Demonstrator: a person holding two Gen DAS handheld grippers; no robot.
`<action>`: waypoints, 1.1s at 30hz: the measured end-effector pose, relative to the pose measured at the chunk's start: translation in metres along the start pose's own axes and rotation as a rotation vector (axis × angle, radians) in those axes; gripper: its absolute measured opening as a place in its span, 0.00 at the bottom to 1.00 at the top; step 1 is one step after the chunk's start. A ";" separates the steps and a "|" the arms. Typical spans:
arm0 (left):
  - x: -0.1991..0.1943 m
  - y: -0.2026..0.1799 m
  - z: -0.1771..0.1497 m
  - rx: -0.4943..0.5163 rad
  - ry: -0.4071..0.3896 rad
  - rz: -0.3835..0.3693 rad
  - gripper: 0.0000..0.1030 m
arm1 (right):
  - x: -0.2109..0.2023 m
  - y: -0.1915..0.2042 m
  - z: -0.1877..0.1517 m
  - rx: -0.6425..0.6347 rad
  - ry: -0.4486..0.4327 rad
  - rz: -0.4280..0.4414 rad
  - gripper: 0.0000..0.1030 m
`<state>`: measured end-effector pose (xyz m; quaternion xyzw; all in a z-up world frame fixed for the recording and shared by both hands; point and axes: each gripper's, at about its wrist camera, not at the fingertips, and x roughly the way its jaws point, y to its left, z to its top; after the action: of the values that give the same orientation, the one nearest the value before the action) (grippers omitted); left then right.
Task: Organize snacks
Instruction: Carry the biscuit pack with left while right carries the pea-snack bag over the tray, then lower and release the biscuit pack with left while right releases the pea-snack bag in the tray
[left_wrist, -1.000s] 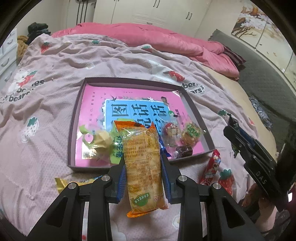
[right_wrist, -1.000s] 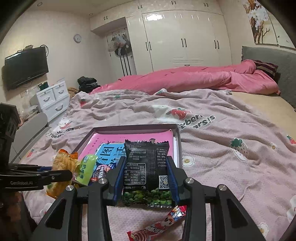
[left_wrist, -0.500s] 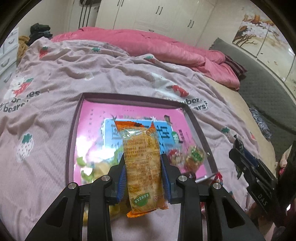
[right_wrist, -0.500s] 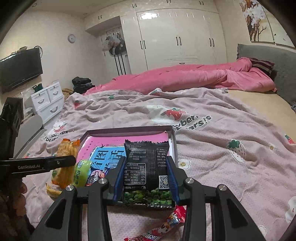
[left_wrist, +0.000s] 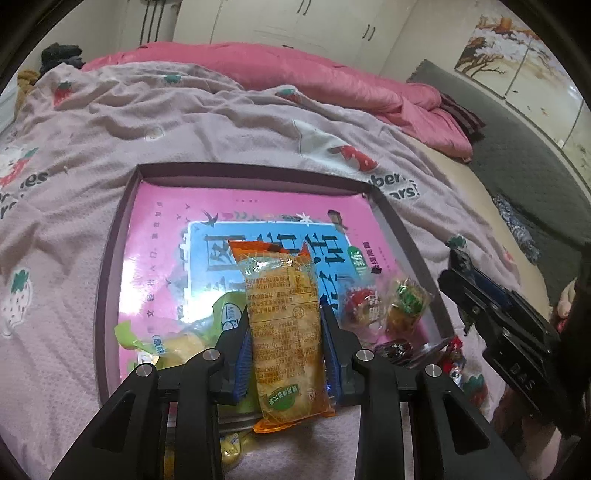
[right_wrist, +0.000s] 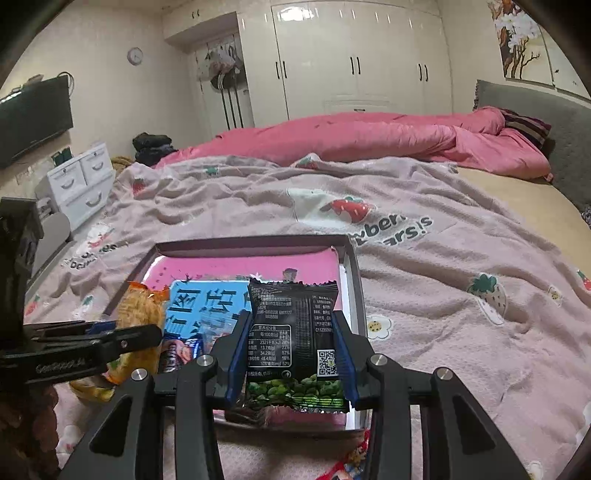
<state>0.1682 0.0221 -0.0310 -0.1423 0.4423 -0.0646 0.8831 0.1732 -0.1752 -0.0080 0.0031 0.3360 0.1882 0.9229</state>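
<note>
My left gripper (left_wrist: 286, 332) is shut on an orange snack packet (left_wrist: 284, 325) and holds it above the near part of a dark-rimmed tray (left_wrist: 255, 170) with a pink and blue book cover inside. My right gripper (right_wrist: 291, 343) is shut on a black pea snack bag (right_wrist: 295, 332) over the tray's near right part (right_wrist: 354, 280). In the tray lie a green wrapped snack (left_wrist: 177, 332), a red candy (left_wrist: 364, 302), a green-topped candy (left_wrist: 406, 302) and a dark candy (left_wrist: 393, 347).
The tray rests on a bed with a pink strawberry blanket (left_wrist: 221, 122). A red wrapped candy (left_wrist: 454, 350) lies on the blanket beside the tray's near right corner. A yellow packet (left_wrist: 229, 450) lies under my left gripper. White drawers (right_wrist: 81, 184) stand left of the bed.
Both grippers have moved forward over the tray with their packets still held. The tray looks closer and larger in both views.
</note>
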 end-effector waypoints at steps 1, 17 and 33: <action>0.001 0.001 -0.001 -0.001 0.003 -0.007 0.33 | 0.004 0.000 0.000 0.000 0.008 -0.002 0.41; 0.007 0.001 0.000 0.016 0.014 -0.027 0.33 | 0.030 0.011 -0.005 -0.020 0.056 0.011 0.41; 0.009 -0.001 0.001 0.029 0.010 -0.031 0.33 | 0.014 0.005 -0.003 0.021 0.026 0.043 0.42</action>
<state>0.1744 0.0193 -0.0373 -0.1362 0.4435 -0.0854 0.8817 0.1797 -0.1660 -0.0182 0.0175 0.3496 0.2044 0.9141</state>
